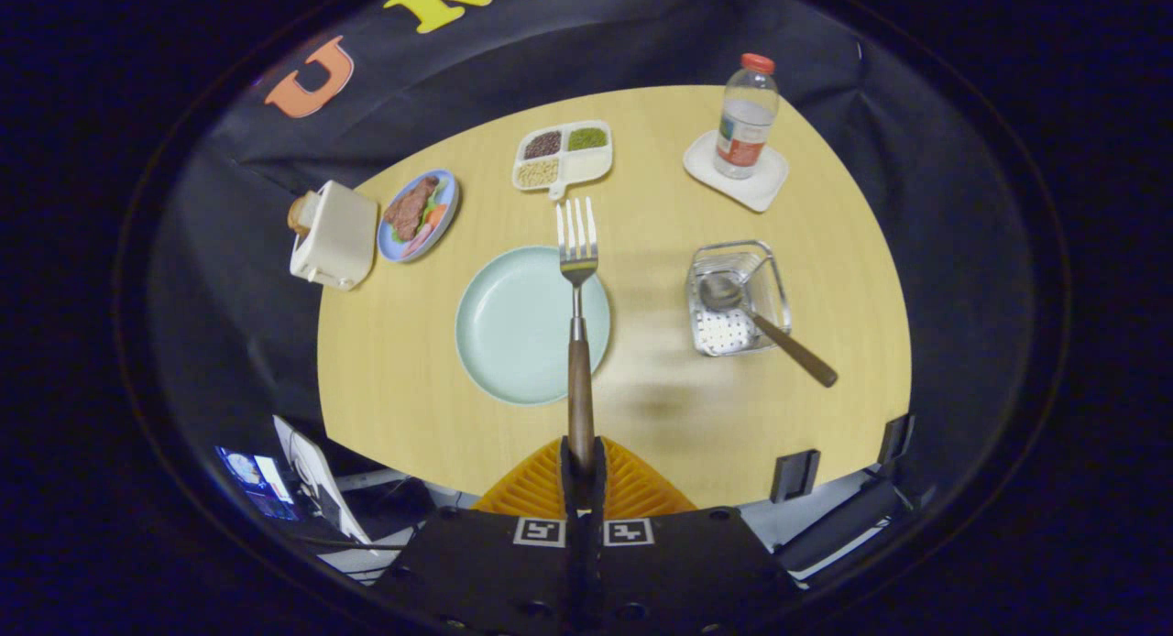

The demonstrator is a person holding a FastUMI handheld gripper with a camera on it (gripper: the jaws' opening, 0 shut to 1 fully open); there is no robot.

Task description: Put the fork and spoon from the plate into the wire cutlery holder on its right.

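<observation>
Jaws: closed tight on the brown handle of the fork [577, 279], both orange fingers [536, 489] pressed against it; gripper [583, 476] held high above the tabletop [660, 407]
Fork: long axis ran straight ahead from the jaws, tines at the far end, pointing away; seen over the right part of the pale green plate [513, 329], apparently lifted clear of it, though height could not be read for certain
Spoon: already in the wire cutlery holder [738, 297], bowl down inside, brown handle leaning out over the near right rim toward the tabletop edge
Plate: bare apart from the fork passing above it
Key relation: holder lay to the right of the jaws and the fork, roughly level with the fork's neck, well apart from the plate; fork axis ran parallel to the holder's side, not toward it
Judgement: spoon half done, fork half in hand; the next move would call for a carry to the right, then tipping the tines down into the basket, beside the spoon bowl
Risk: tines catching the wire rim or knocking the spoon handle
Bystanders: divided snack dish [563, 155], bottle [746, 114] on a coaster, toaster [334, 235], food plate [420, 214], all beyond the work
</observation>
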